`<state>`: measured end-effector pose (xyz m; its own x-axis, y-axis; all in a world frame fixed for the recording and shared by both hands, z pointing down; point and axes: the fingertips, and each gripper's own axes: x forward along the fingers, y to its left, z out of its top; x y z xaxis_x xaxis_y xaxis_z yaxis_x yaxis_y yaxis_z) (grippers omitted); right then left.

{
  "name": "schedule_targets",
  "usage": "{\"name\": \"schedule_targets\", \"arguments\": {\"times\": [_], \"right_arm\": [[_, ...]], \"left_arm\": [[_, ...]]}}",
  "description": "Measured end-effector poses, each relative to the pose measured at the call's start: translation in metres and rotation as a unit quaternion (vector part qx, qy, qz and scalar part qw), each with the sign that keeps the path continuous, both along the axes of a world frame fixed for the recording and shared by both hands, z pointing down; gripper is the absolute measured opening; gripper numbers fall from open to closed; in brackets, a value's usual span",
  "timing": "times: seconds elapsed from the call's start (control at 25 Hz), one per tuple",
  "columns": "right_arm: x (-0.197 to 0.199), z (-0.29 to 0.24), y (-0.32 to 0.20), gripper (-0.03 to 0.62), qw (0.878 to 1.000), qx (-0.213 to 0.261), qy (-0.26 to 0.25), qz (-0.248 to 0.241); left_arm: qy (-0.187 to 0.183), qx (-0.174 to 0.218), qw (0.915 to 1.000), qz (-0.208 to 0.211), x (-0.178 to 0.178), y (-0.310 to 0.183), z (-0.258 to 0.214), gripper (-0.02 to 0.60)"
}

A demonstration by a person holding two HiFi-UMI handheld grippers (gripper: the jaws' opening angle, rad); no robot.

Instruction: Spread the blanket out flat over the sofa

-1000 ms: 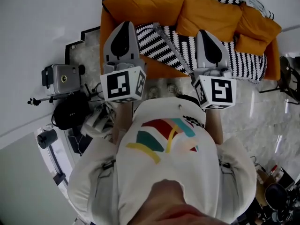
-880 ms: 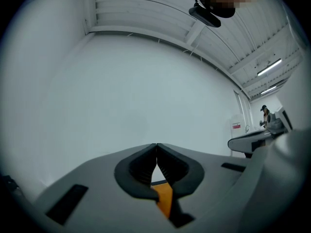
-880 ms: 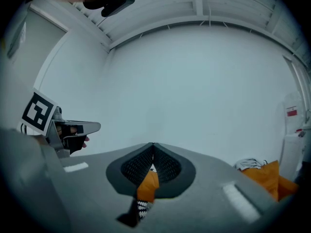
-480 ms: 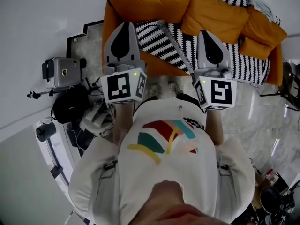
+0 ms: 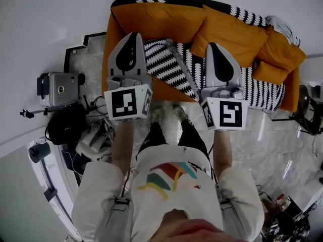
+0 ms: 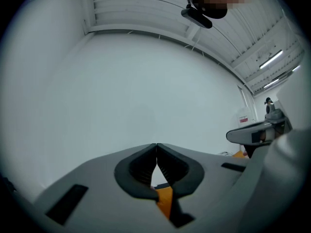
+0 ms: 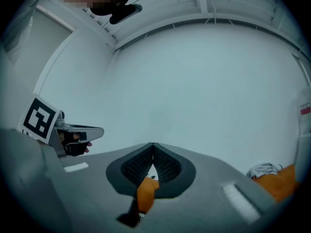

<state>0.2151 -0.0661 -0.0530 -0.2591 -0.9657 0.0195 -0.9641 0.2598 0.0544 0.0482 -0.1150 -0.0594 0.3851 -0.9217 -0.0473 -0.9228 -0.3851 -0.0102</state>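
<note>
The left gripper (image 5: 132, 35) and right gripper (image 5: 213, 45) had shifted, jaws closed and empty; the blanket (image 5: 166, 67) still lay folded on the sofa (image 5: 166, 91).

Orange sofa (image 5: 169, 91); black-and-white blanket (image 5: 164, 64) lies rumpled across the seat, one edge folded over. Left gripper (image 5: 132, 35) and right gripper (image 5: 212, 45) side by side above it. Camera (image 5: 55, 88) on floor, left.
</note>
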Motion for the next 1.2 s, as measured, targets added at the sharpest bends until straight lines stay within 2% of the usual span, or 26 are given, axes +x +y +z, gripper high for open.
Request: {"name": "schedule_targets", "arguments": {"times": [0.16,0.36,0.6,0.76,0.84,0.96,1.2], "right_arm": [[0.009,0.054,-0.033,0.003,0.999,-0.024,-0.029,0.009],[0.001,0.135,-0.061,0.003,0.991,-0.061,-0.111,-0.041],[-0.012,0.231,-0.086,0.003,0.991,-0.068,-0.089,-0.07],[-0.011,0.295,-0.09,0.003,0.986,-0.094,-0.112,-0.074],[-0.009,0.322,-0.088,0.003,0.985,-0.1,-0.117,-0.074],[-0.014,0.353,-0.087,0.003,0.984,-0.112,-0.114,-0.082],[-0.026,0.395,-0.093,0.003,0.981,-0.142,-0.107,-0.082]], "left_arm": [[0.01,-0.028,0.9995,-0.002,0.004,-0.025,0.061,0.015],[0.023,-0.071,0.997,-0.023,-0.003,-0.049,0.161,0.015],[0.024,-0.086,0.9954,-0.036,-0.011,-0.064,0.255,0.015],[0.024,-0.102,0.9934,-0.047,-0.02,-0.061,0.315,0.015],[0.011,-0.106,0.9934,-0.042,-0.019,-0.057,0.341,0.015],[-0.005,-0.108,0.9931,-0.044,-0.023,-0.054,0.365,0.015],[-0.001,-0.121,0.9916,-0.045,-0.029,-0.053,0.387,0.015]]}}
